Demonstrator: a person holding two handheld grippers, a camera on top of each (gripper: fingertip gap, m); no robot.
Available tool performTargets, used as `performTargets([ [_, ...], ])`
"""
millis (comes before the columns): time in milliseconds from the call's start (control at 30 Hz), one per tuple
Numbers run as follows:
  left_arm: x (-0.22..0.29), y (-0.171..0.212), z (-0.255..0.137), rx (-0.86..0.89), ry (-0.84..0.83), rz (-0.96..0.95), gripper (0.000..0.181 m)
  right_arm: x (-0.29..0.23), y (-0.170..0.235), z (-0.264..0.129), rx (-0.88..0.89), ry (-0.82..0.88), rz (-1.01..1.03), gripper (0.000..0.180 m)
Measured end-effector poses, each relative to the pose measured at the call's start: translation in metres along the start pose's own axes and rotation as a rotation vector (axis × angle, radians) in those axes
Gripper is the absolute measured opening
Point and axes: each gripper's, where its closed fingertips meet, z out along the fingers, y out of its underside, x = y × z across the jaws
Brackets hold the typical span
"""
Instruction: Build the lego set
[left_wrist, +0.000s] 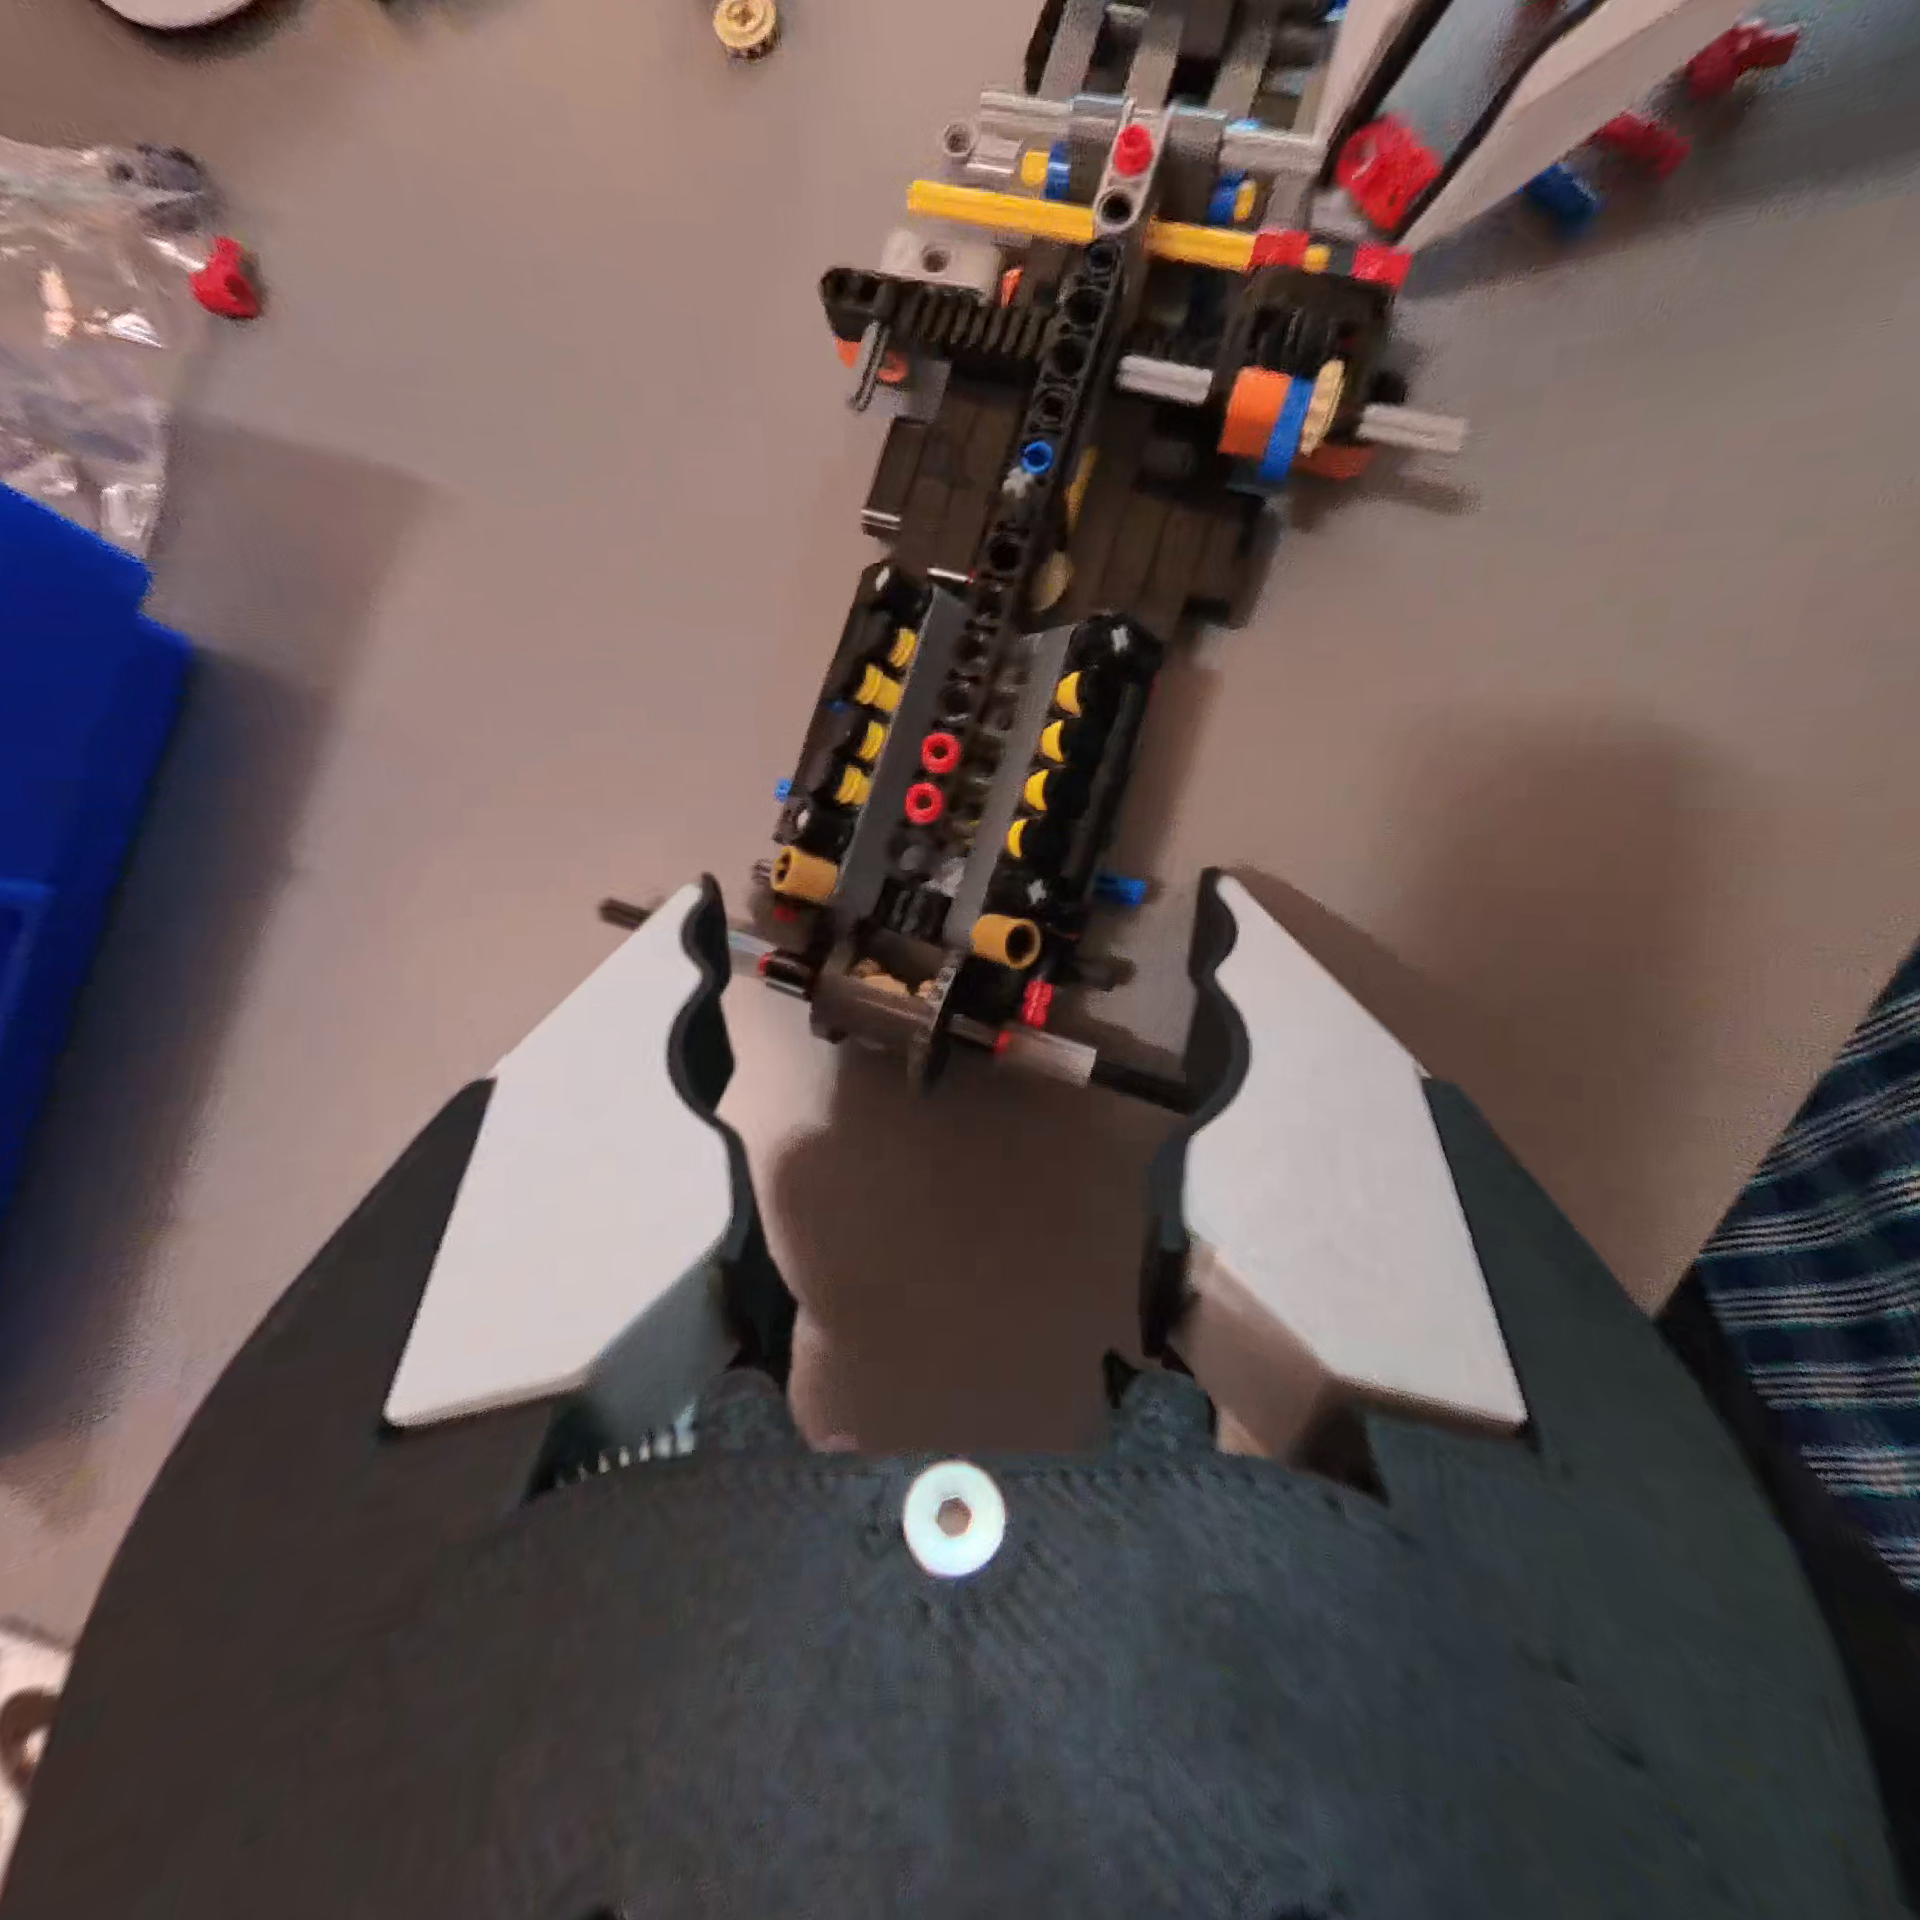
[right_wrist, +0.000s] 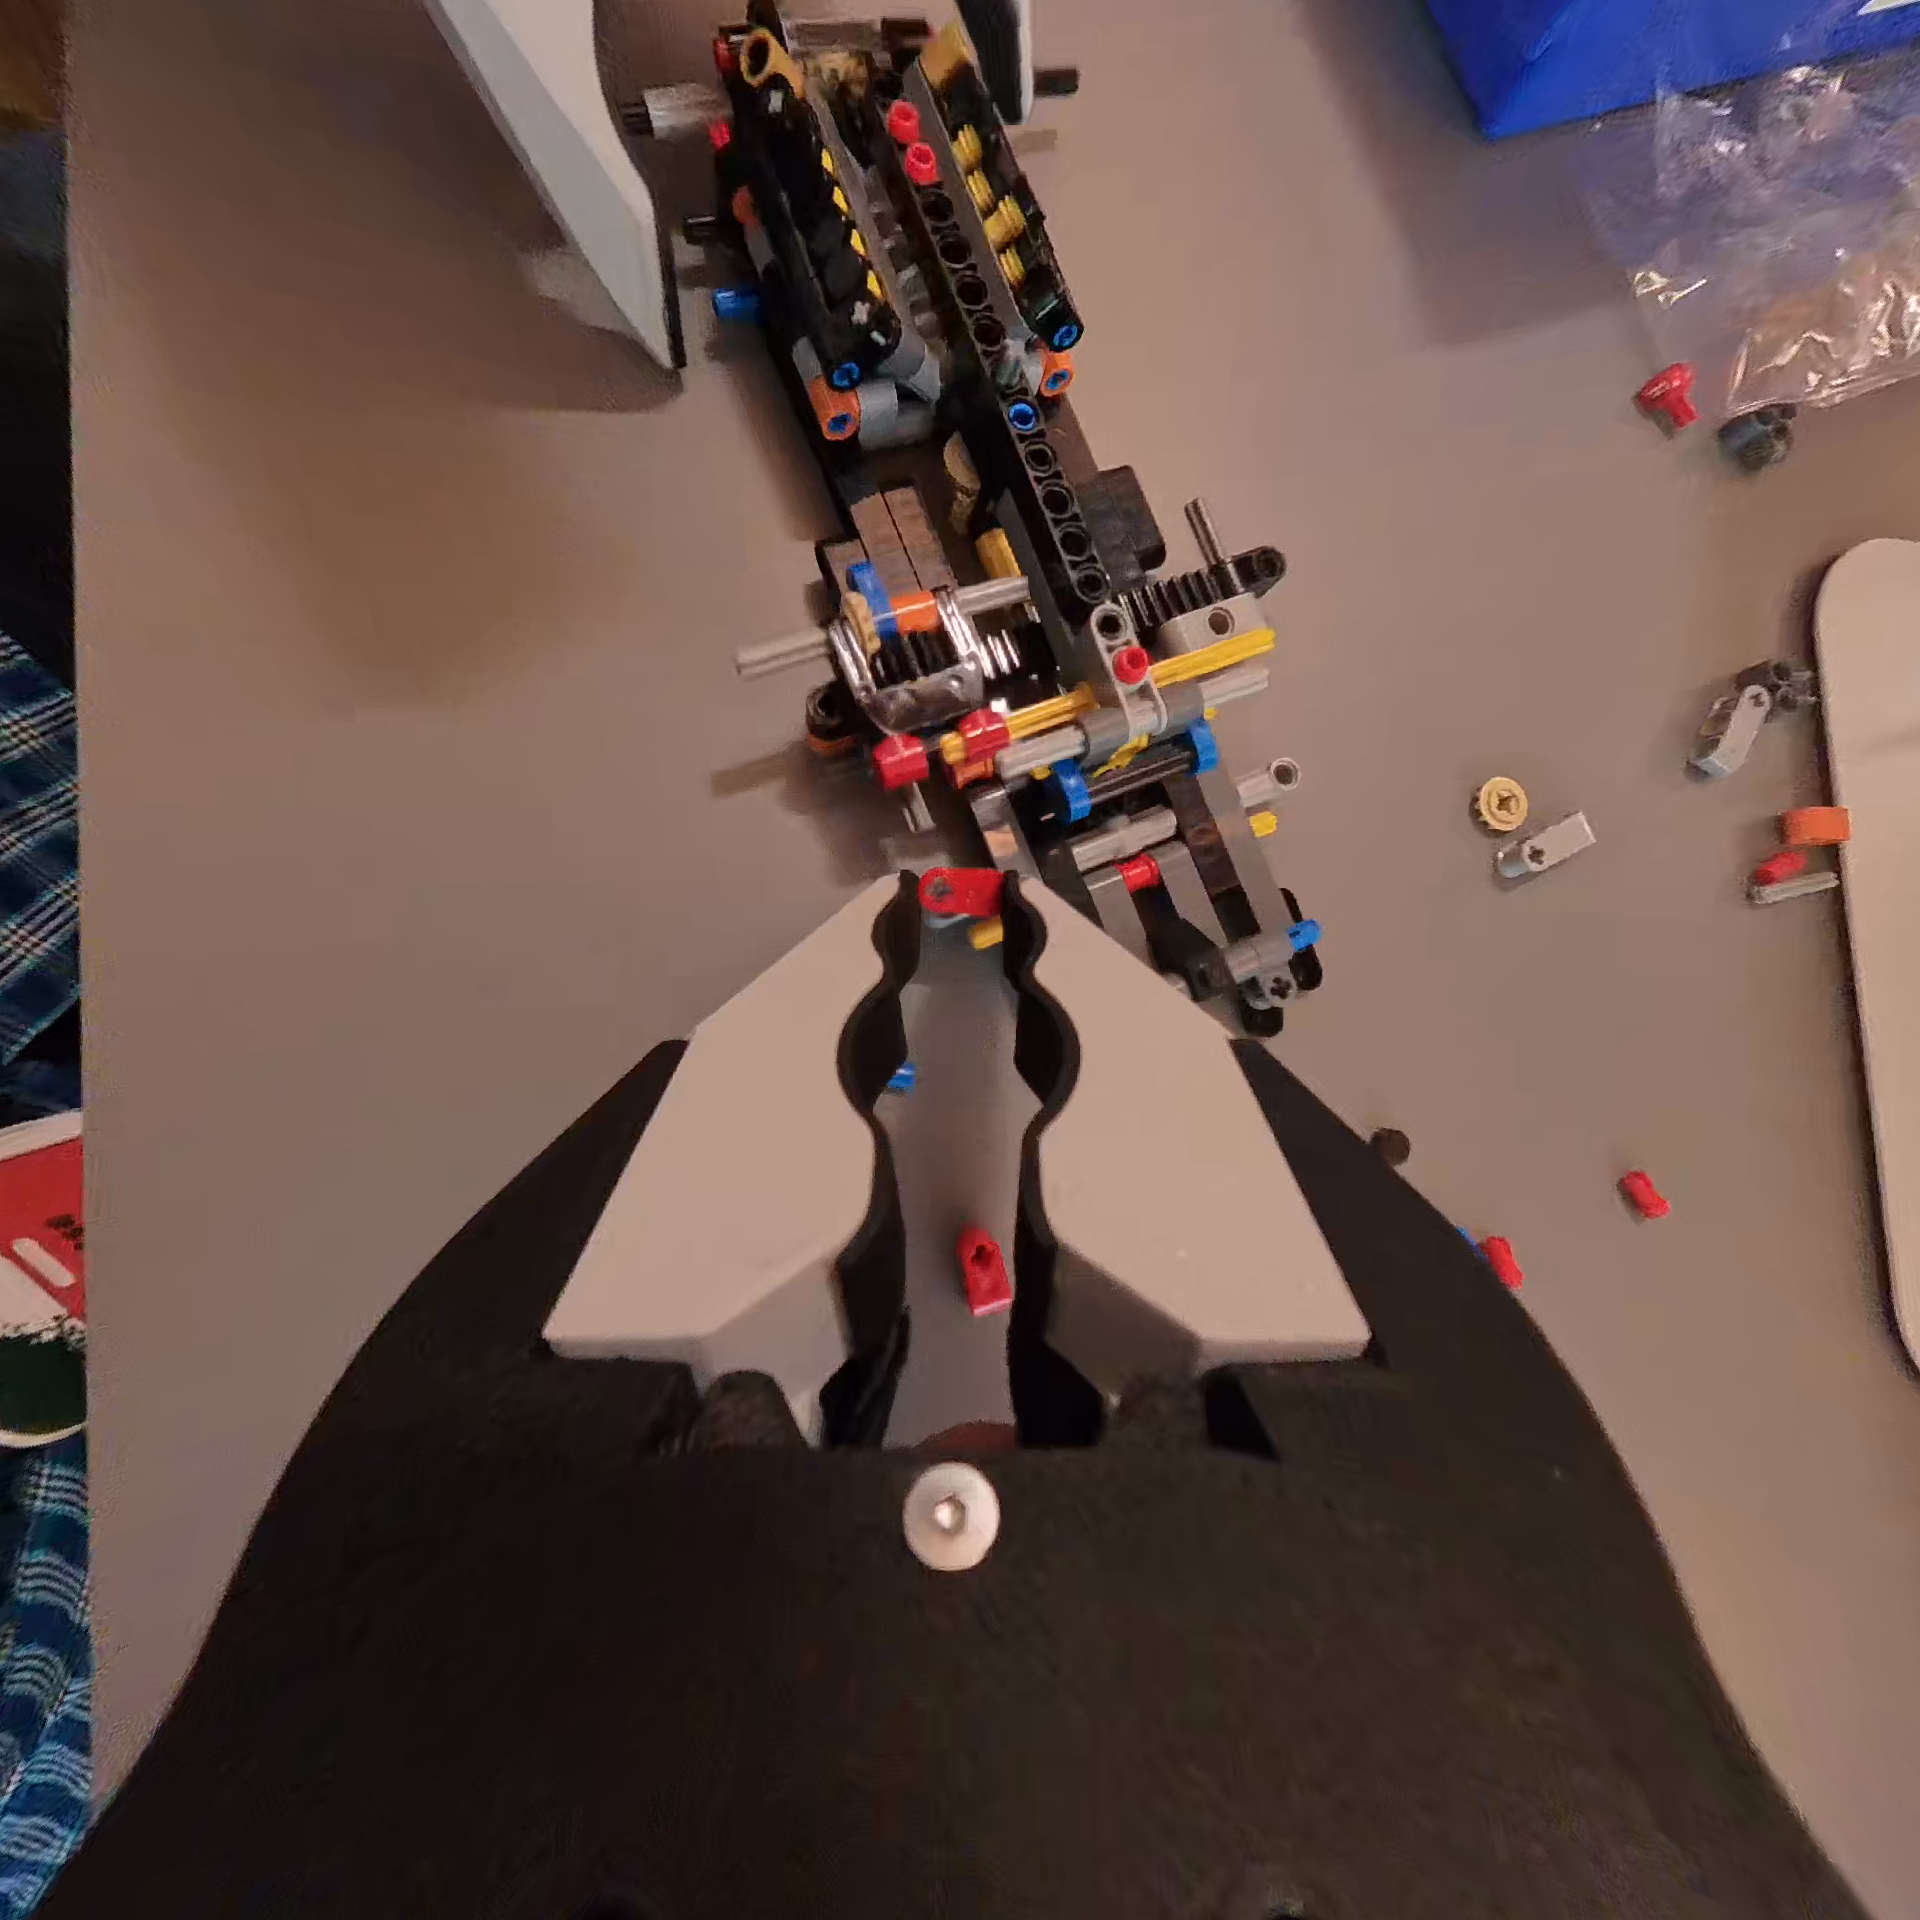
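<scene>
Right gripper (right_wrist: 961, 899) fingers pinch small red piece (right_wrist: 961, 891) at chassis (right_wrist: 997, 436) front end. Left gripper (left_wrist: 961, 977) fingers wide apart, empty, straddling rear. Step, judged: fitting red piece; next needs alignment, steady press.

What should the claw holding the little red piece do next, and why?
Probably ease the right gripper forward and press its red piece onto the model. The piece is pinched at the tips, right at the model's near end, while the open left gripper straddles the far end.
</scene>
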Motion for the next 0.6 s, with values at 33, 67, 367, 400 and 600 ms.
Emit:
performTargets([
  [33,0.002,0.000,0.001,0.007,0.008,-0.007,0.084,-0.001,0.000,0.003,-0.004,-0.003,0.000,0.013],
  [67,0.003,-0.001,0.002,0.014,0.002,-0.015,0.083,0.001,0.000,0.005,-0.003,0.005,0.001,0.013],
  [367,0.023,0.002,-0.002,-0.036,-0.049,-0.097,0.091,0.023,-0.004,0.013,0.018,0.028,0.022,0.013],
  [400,0.026,0.002,-0.003,-0.045,-0.056,-0.108,0.092,0.026,-0.004,0.014,0.019,0.027,0.023,0.013],
  [600,0.042,-0.002,-0.005,-0.047,-0.048,-0.205,0.087,0.056,-0.003,0.020,0.028,0.060,0.020,0.013],
])
